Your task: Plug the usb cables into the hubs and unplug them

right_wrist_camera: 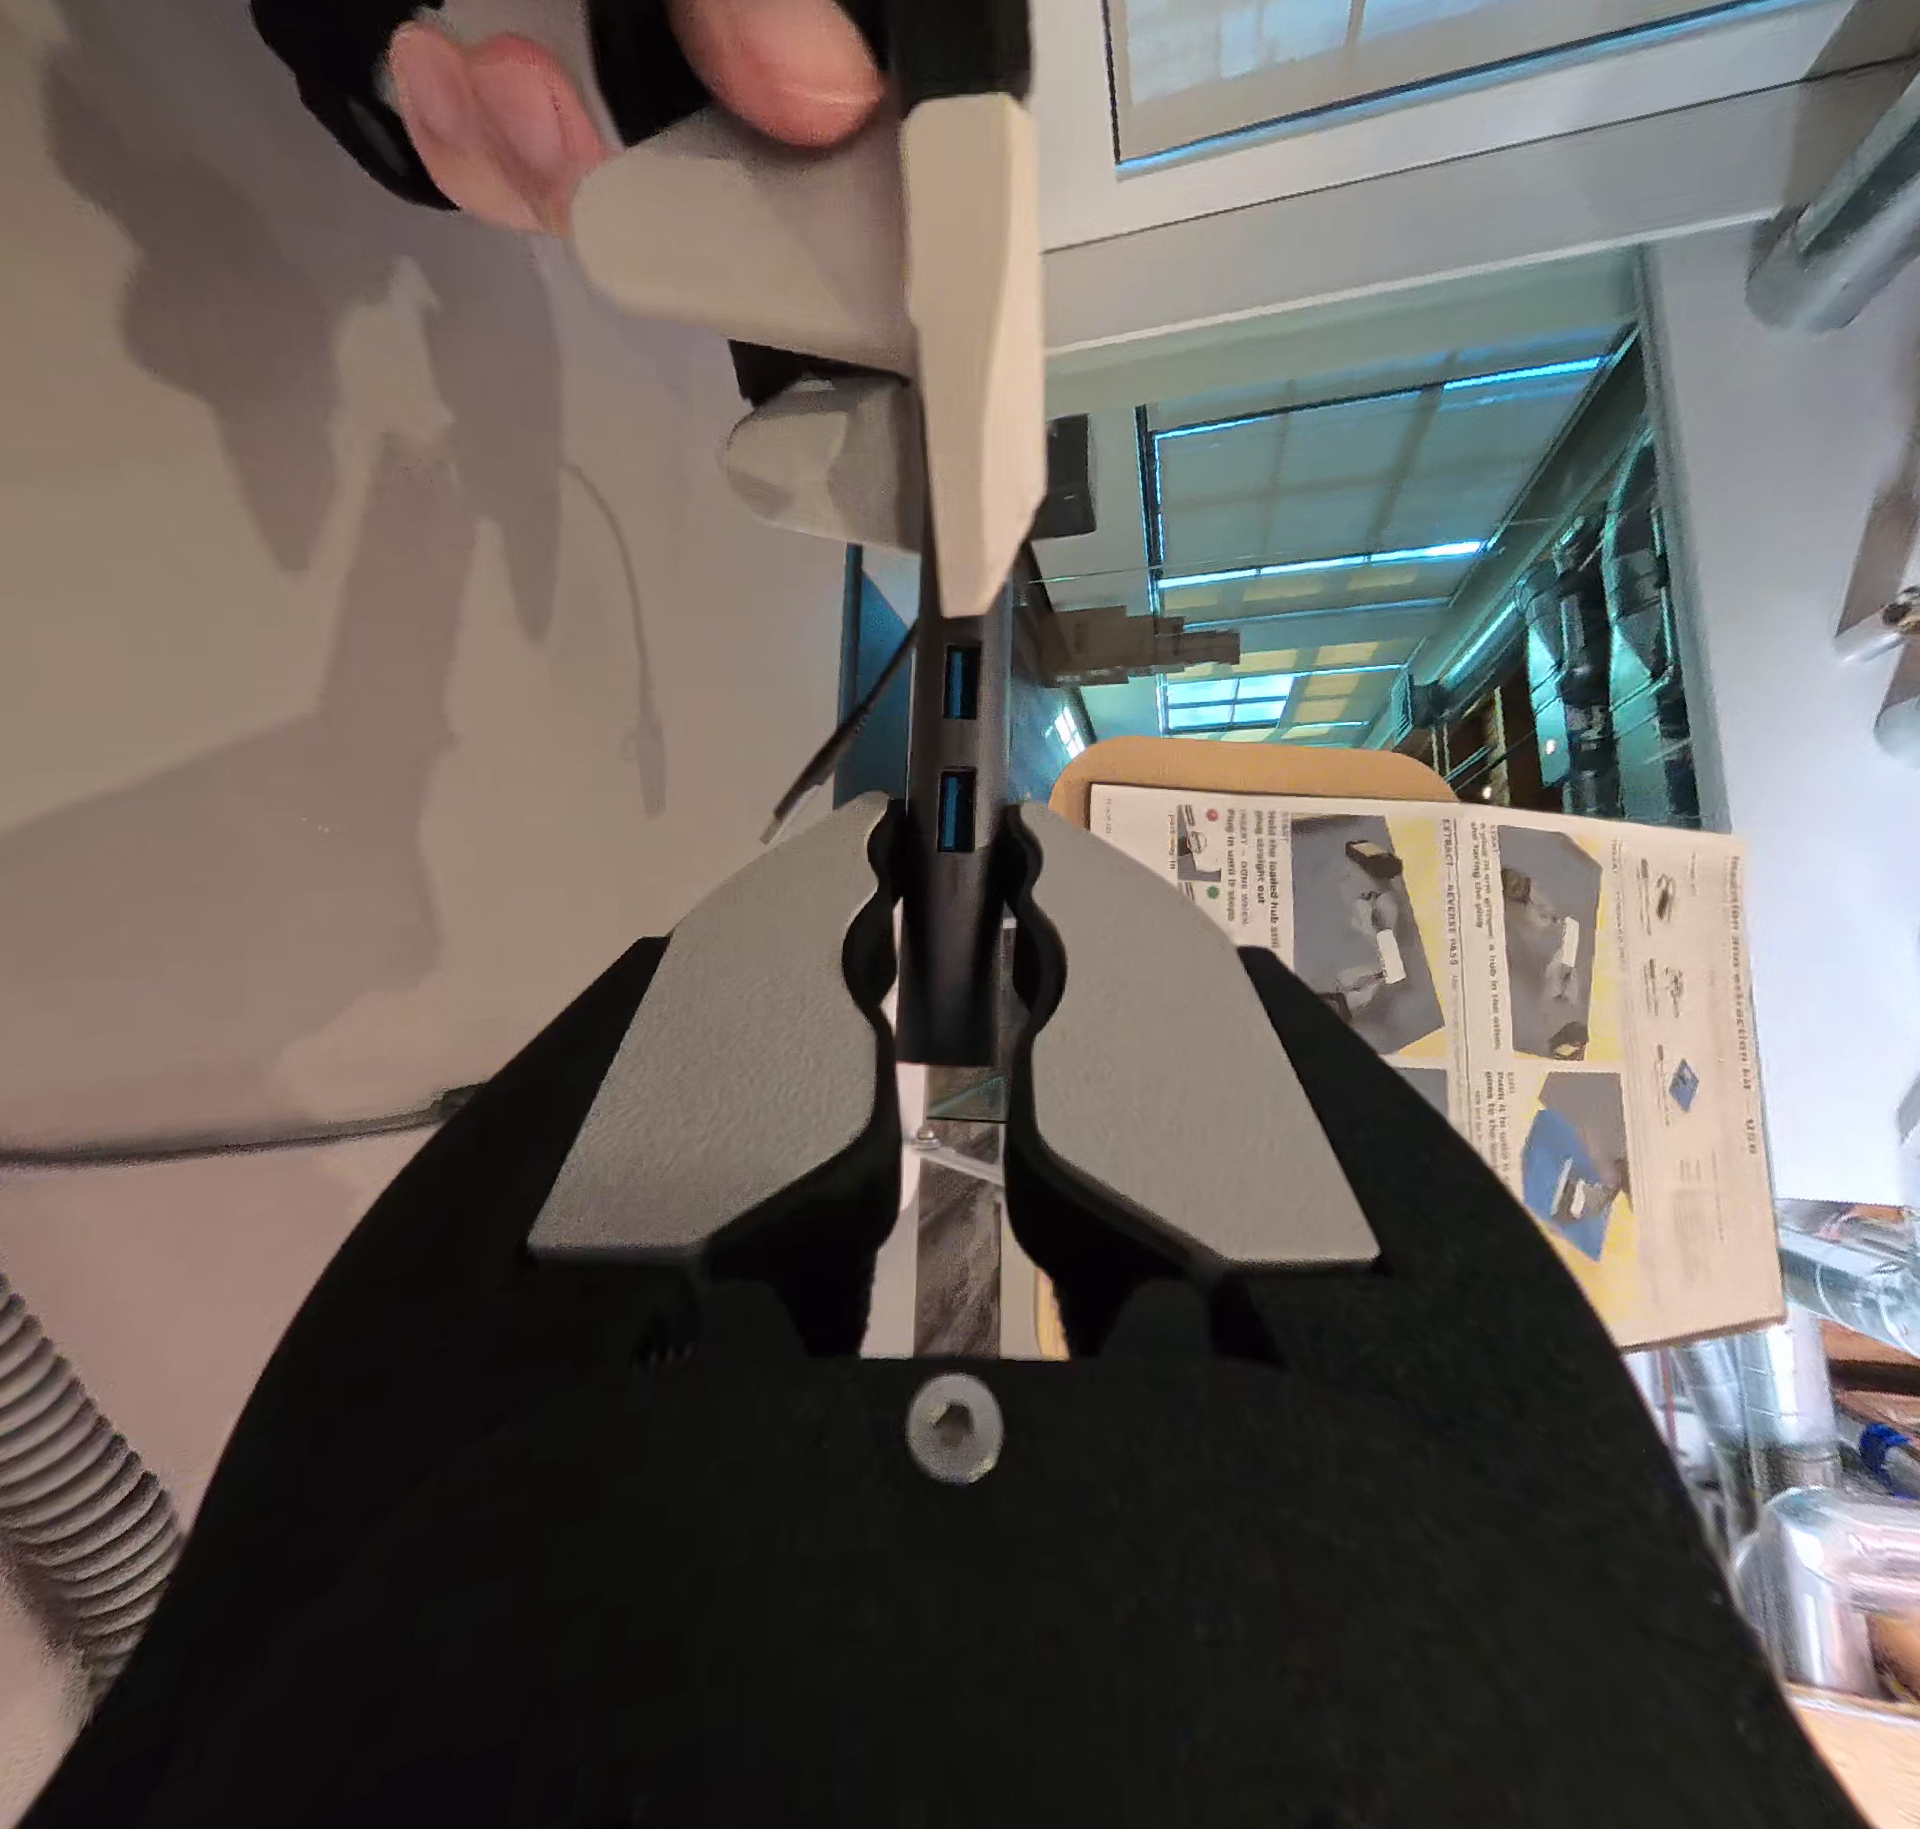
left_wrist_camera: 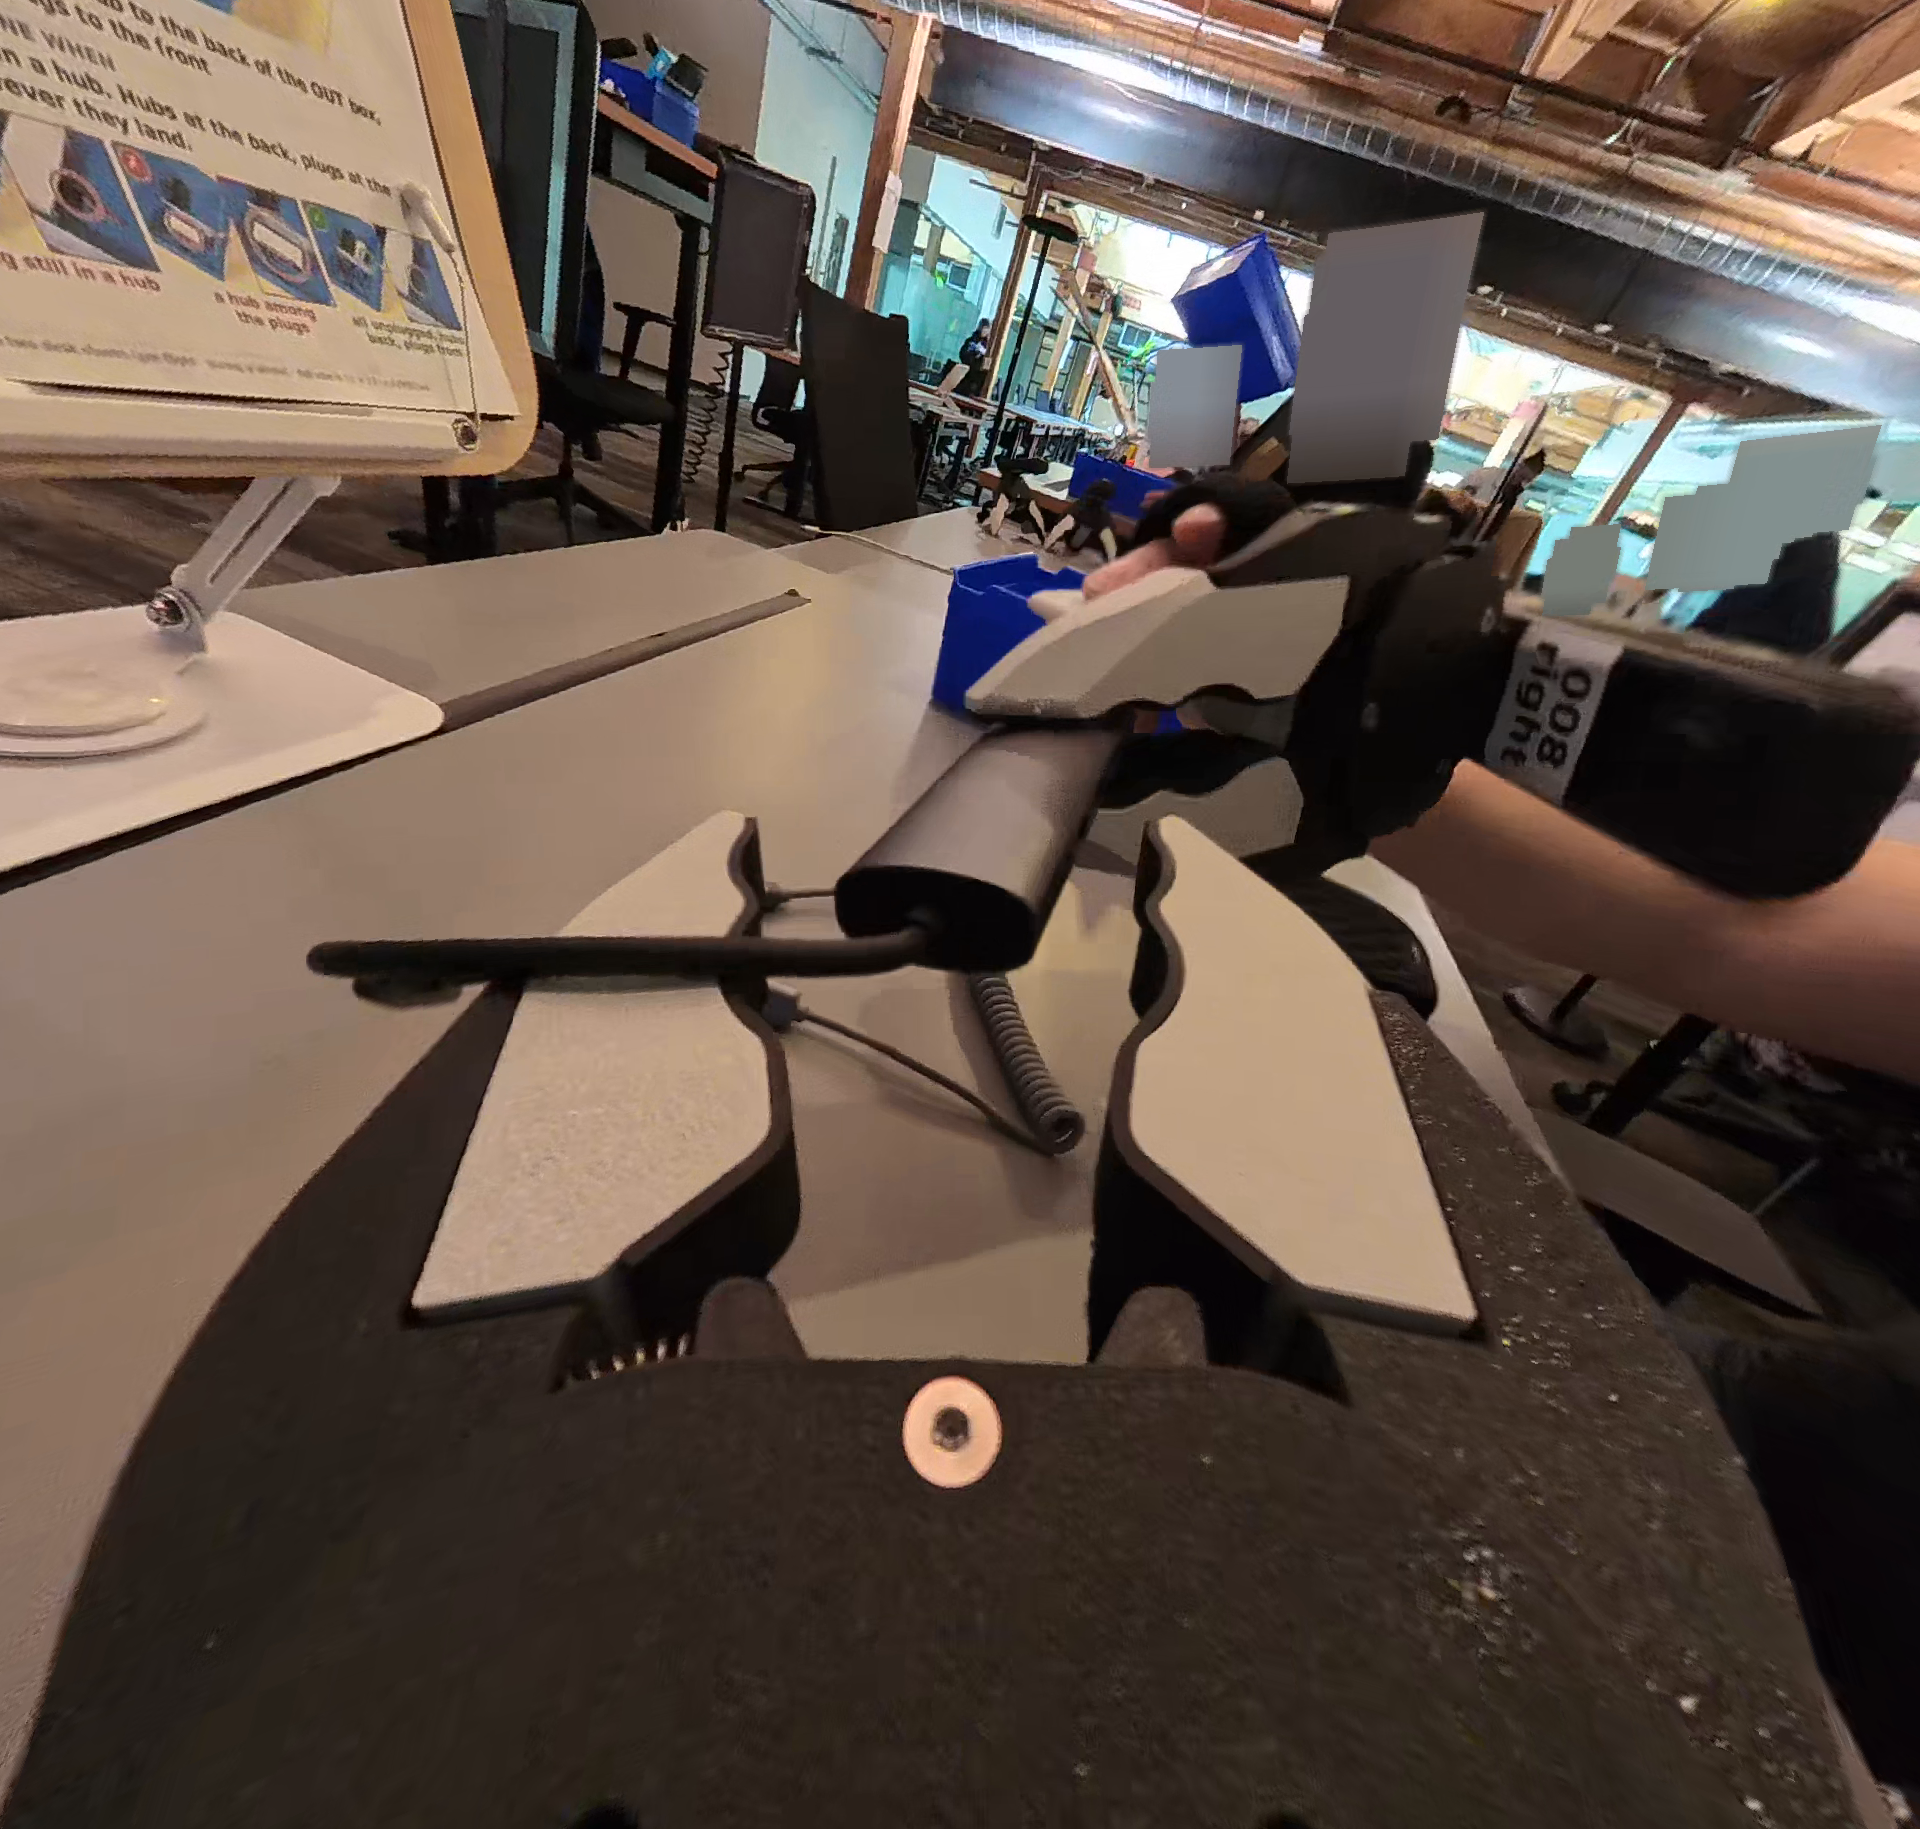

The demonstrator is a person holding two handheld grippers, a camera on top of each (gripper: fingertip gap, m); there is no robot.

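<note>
The grey desk [left_wrist_camera: 644, 740] carried a blue bin [left_wrist_camera: 982, 626] at its far side, whose contents could not be made out behind the right hand-held gripper [left_wrist_camera: 997, 704]. That hand-held gripper was clamped on one end of a dark grey hub [left_wrist_camera: 977, 844], held clear above the desk, its two blue ports [right_wrist_camera: 958, 740] empty. The left hand-held gripper [left_wrist_camera: 951, 844] stood wide open with the hub's near end and its black cable [left_wrist_camera: 623, 956] between its fingers, gripping nothing.
</note>
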